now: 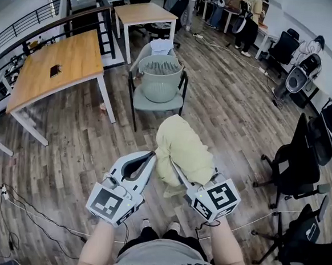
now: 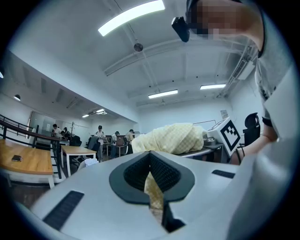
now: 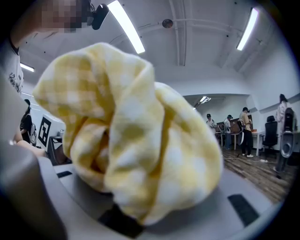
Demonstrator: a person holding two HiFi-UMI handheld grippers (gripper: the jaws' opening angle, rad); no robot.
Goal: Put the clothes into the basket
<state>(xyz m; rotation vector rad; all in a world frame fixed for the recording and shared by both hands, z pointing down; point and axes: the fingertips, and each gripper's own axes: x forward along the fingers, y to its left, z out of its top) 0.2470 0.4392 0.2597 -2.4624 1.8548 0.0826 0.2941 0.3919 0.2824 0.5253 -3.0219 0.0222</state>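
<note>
A bunched yellow checked garment hangs between my two grippers, above the wooden floor. My left gripper is shut, and in the left gripper view a thin strip of the yellow garment is pinched between its dark pads. My right gripper is closed on a thick wad of the same garment, which covers its jaws almost fully. The pale slatted laundry basket stands on a grey chair ahead of me, well beyond both grippers. A white cloth lies just behind the basket.
A wooden table stands to the left and a smaller one farther back. Black office chairs line the right side. A thin cable runs across the floor near my feet. People stand at desks at the far end.
</note>
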